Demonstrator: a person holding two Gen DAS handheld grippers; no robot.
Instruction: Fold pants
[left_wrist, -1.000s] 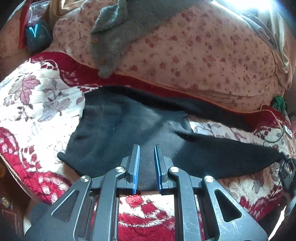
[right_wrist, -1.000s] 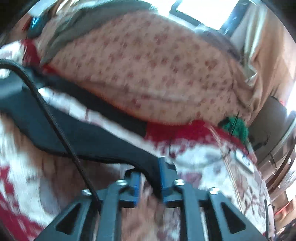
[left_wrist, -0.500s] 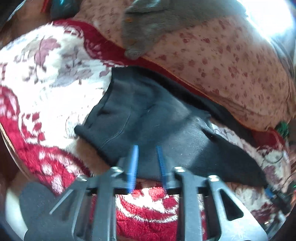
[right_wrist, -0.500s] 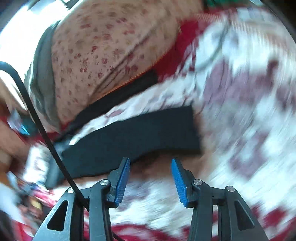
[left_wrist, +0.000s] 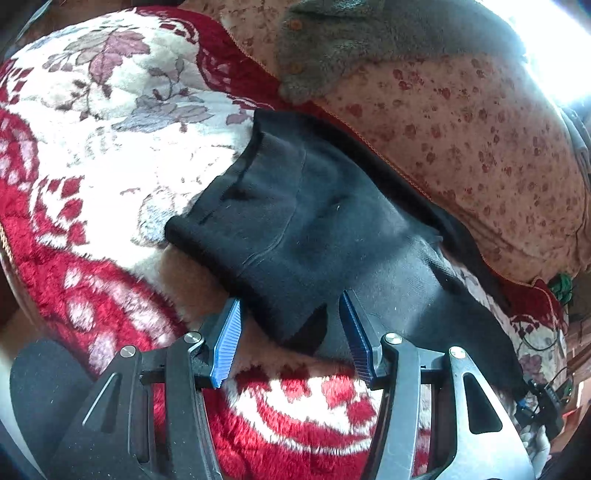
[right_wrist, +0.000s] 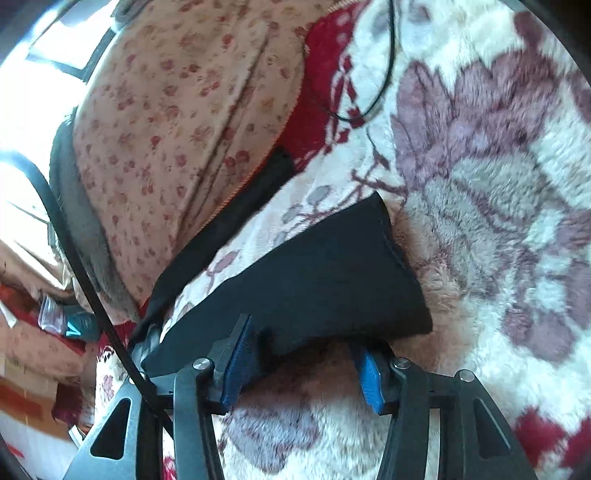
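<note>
Blue ribbed pads line both pairs of tongs, and both stand spread wide with nothing held. Nearest in the left wrist view, the left tongs (left_wrist: 290, 332) straddle the near edge of the black pants (left_wrist: 314, 236), where a small corner of cloth is turned up between the pads; whether either pad touches the cloth I cannot tell. In the right wrist view, the right tongs (right_wrist: 303, 358) sit at the near edge of one leg, close to its cuff (right_wrist: 402, 258), the cloth lying over or just above the pads. The pants lie spread on a plush red-and-white floral blanket (left_wrist: 110, 155), waistband toward the left tongs, legs running off toward the right tongs; the far leg lies along the foot of a pink flowered quilt (left_wrist: 461, 140). Beyond that, a grey fleece garment (left_wrist: 351, 40) is draped on the quilt. The pants look like a soft, light knit, limp and likely to sag and stretch when lifted, so I judge the firmer seamed edges best: the waistband for the left, the cuff hem for the right, pinching both layers together against the deep pile.
</note>
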